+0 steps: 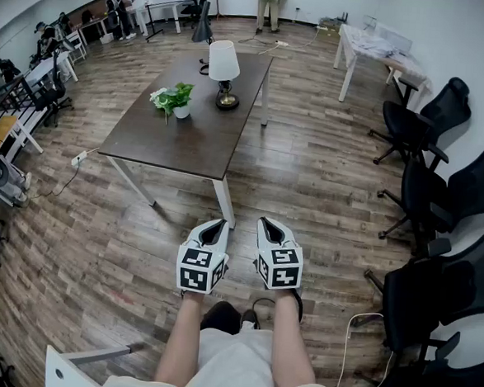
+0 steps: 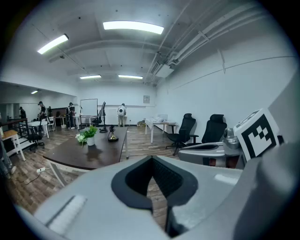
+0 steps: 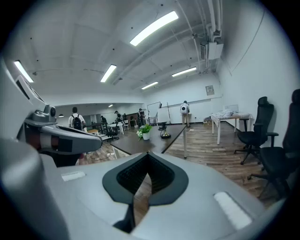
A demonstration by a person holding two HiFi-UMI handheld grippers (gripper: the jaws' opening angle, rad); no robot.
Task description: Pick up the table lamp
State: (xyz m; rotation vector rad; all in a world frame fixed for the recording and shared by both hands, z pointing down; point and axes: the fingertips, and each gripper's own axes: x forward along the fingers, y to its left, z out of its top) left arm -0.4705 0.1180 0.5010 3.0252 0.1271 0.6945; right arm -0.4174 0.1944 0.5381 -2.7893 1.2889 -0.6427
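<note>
Head view: table lamp (image 1: 224, 71) stands on the far end of the dark table (image 1: 179, 143), well apart from us. Step in hand: the approach.

Left gripper view: left gripper (image 2: 151, 159) pinched together, empty.

Right gripper view: right gripper (image 3: 147, 154) likewise closed, empty.

Next, we judge: walk up, spread a claw.

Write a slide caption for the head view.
Both shut, left claw and right claw face the table lamp on the table.

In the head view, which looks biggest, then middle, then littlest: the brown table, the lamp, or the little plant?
1. brown table, by far the biggest.
2. lamp, taller than the plant.
3. plant, smallest, though not by much.
</note>
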